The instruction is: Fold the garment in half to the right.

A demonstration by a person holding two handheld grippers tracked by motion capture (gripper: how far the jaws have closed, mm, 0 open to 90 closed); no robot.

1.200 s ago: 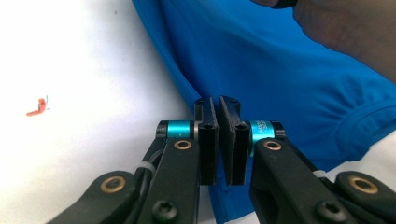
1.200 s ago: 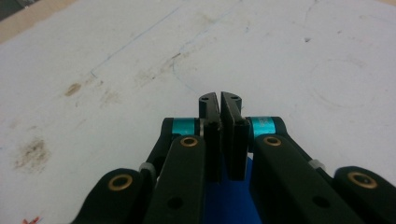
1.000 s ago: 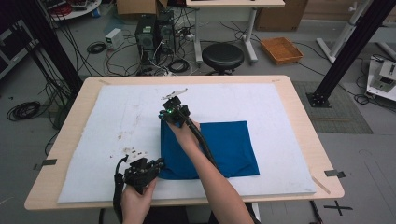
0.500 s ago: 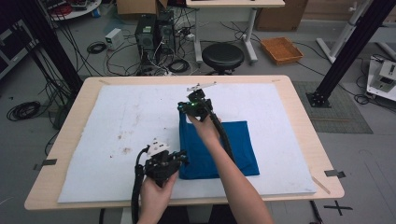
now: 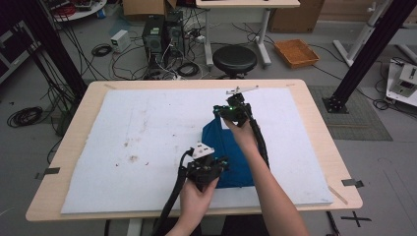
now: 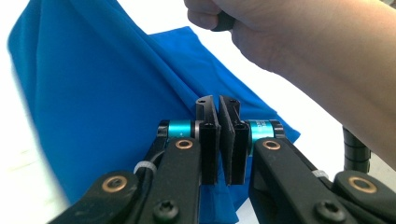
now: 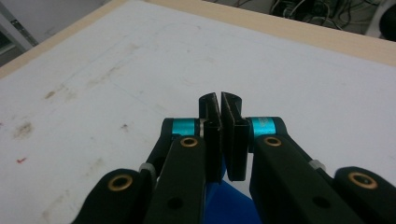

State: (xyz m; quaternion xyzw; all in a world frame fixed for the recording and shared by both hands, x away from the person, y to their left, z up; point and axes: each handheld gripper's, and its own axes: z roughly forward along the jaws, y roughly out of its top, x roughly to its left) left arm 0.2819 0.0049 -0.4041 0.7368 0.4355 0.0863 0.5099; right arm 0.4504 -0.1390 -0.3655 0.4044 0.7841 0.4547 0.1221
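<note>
A blue cloth [image 5: 235, 152] lies on the white mat [image 5: 137, 142], right of the middle, with its left side lifted and carried over. My left gripper [image 5: 222, 165] is at the cloth's near edge, shut on a fold of the blue cloth [image 6: 93, 93]; its jaws [image 6: 218, 100] pinch the fabric. My right gripper [image 5: 222, 114] is at the cloth's far edge, held above the mat. Its jaws [image 7: 219, 98] are shut, with blue cloth [image 7: 229, 203] hanging just beneath them. The right hand [image 6: 303, 46] passes over the cloth in the left gripper view.
The mat covers most of a wooden table [image 5: 319, 123] and has brown stains [image 5: 132, 158] at its left. Behind the table are a black stool [image 5: 236, 59], cables and computer boxes [image 5: 164, 34]. A black frame post [image 5: 361, 54] stands at the right.
Both grippers have moved to the right and slightly up, drawing the cloth's left edge with them. The cloth now shows narrower, folded over toward the right.
</note>
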